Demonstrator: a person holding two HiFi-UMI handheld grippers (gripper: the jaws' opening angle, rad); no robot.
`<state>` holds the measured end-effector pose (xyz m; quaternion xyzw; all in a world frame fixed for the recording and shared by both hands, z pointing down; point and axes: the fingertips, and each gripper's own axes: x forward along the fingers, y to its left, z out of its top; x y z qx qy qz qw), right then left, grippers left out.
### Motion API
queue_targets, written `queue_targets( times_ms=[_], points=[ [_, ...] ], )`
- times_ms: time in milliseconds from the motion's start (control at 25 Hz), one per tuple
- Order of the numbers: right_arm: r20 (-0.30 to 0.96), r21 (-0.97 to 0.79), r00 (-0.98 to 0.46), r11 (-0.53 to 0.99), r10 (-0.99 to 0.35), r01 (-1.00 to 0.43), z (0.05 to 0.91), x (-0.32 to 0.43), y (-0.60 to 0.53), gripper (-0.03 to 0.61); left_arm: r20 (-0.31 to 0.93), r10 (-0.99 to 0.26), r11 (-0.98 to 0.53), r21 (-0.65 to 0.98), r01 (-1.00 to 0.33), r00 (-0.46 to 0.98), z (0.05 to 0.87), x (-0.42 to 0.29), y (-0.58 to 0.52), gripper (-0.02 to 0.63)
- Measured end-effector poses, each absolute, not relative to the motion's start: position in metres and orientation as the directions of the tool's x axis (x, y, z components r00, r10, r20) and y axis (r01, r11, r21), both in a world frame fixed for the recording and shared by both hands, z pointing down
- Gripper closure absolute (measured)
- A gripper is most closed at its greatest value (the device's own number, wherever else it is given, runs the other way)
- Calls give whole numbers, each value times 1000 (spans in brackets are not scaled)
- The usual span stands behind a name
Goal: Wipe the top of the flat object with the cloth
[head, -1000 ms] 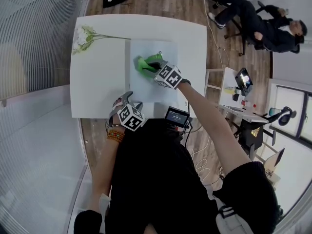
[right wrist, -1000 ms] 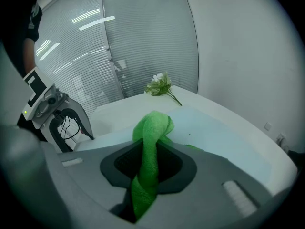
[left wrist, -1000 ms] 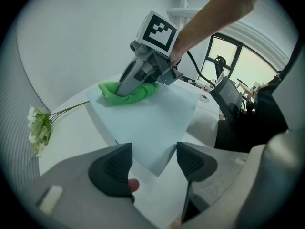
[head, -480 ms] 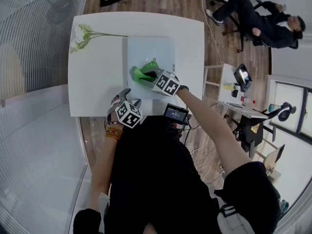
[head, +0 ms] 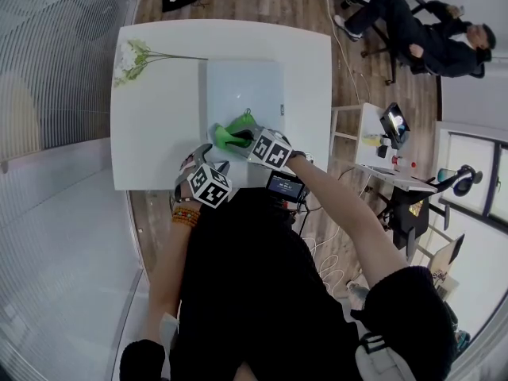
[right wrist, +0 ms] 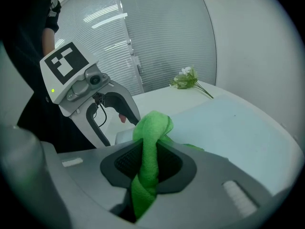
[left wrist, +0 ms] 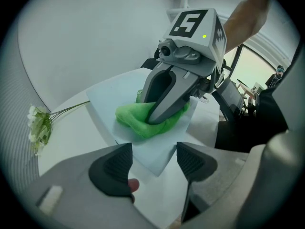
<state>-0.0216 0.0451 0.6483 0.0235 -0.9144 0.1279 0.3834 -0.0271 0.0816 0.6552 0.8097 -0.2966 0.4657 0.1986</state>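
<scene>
The right gripper (right wrist: 148, 165), clamped on the green cloth (head: 228, 136), probably needed flat, overlapping strokes across the pale-blue board (head: 242, 86); the left gripper (left wrist: 153, 162) stood open.

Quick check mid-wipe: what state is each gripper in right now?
Left gripper: open, nothing between its fingers.
Right gripper: shut on the cloth, which lies on the board.

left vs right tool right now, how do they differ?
Left tool: jaws apart, nothing between them. Right tool: jaws shut on the bright green cloth.
Right tool holds that cloth down on the pale blue flat board; left tool sits off the board's near corner, at the white table's edge.
Both share the same grey build and marker cubes.
</scene>
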Motion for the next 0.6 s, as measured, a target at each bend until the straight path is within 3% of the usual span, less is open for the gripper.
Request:
queue_targets(
  times_ms=[600],
  points=[
    [714, -291, -678, 955, 177, -57, 649, -19, 80, 486, 868, -313, -739, 31, -673, 385, 656, -27, 81, 206]
  ],
)
